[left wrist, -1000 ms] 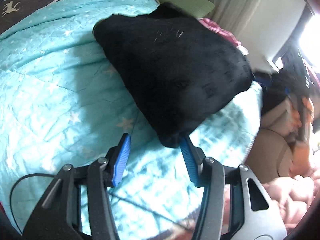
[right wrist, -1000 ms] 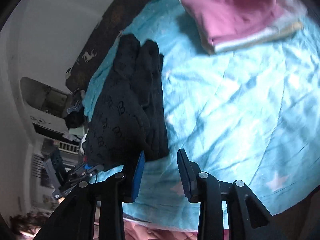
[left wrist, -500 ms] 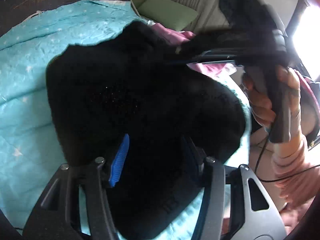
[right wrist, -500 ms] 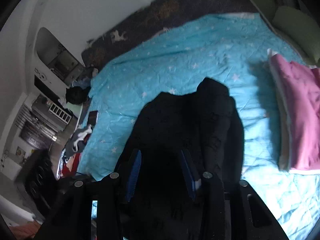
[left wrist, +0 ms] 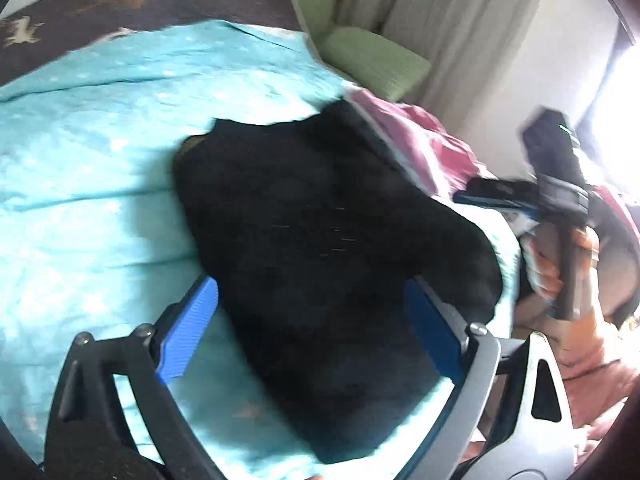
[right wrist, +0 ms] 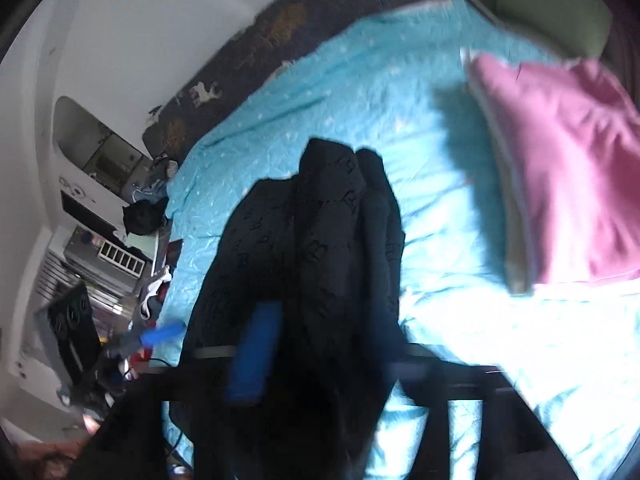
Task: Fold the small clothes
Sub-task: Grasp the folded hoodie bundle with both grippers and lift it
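Jaws opening over turquoise bedspread (left wrist: 100, 128).

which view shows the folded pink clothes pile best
The right wrist view: the folded pink clothes pile lies in full sight on the turquoise star-print bedspread, its stacked edges visible. The left wrist view shows only a blurred strip of it behind the black garment.

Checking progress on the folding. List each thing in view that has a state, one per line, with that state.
Black garment: folded over, lying on the bed, not gripped.
Pink clothes: folded, stacked beside the black garment.
Blue bedspread: spread out, wrinkled.
Left gripper: jaws opening, pads clear of the garment between them.
Right gripper: jaws opening over the garment, blurred.
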A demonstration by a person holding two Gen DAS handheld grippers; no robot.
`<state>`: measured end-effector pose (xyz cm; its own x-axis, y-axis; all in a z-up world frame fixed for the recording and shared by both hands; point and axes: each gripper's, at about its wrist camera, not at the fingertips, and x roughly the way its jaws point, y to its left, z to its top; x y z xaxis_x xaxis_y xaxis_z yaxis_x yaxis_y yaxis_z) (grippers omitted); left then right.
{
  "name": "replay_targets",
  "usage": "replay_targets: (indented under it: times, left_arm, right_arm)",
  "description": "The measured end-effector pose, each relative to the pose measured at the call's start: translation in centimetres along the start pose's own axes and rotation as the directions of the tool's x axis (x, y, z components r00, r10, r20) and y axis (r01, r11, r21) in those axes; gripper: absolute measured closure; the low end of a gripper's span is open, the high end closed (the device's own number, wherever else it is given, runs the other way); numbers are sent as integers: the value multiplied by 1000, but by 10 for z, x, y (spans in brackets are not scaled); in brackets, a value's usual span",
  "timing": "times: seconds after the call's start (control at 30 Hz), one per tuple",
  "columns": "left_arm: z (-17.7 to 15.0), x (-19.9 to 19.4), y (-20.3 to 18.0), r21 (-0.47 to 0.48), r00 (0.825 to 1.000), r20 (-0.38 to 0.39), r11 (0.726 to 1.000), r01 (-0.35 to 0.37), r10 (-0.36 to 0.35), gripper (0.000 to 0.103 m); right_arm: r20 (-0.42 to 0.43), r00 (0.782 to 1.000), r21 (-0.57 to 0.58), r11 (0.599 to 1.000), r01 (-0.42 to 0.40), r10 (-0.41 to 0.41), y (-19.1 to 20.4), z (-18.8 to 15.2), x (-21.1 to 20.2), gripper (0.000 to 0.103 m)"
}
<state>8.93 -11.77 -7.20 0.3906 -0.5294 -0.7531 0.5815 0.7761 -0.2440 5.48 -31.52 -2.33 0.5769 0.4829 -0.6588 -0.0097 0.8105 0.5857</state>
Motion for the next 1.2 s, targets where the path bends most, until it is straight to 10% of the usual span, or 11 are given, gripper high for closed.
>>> replay_targets:
  times: [0.2, 0.37, 1.2]
  left_arm:
    - [1, 35, 49, -227, 989, -134, 973, 33, -65, 9]
    - [-6, 46, 37, -221, 985, -146, 973, 61, -95, 9]
    - [9, 92, 75, -353, 942, -160, 908, 226, -296, 4]
  right_arm:
    - [-58, 993, 98, 990, -101, 107, -43, -11, 12, 15]
    - [-133, 961, 233, 950, -207, 242, -73, -15, 43, 13]
    - [-223, 932, 127, 957, -262, 284, -59, 41, 106, 0]
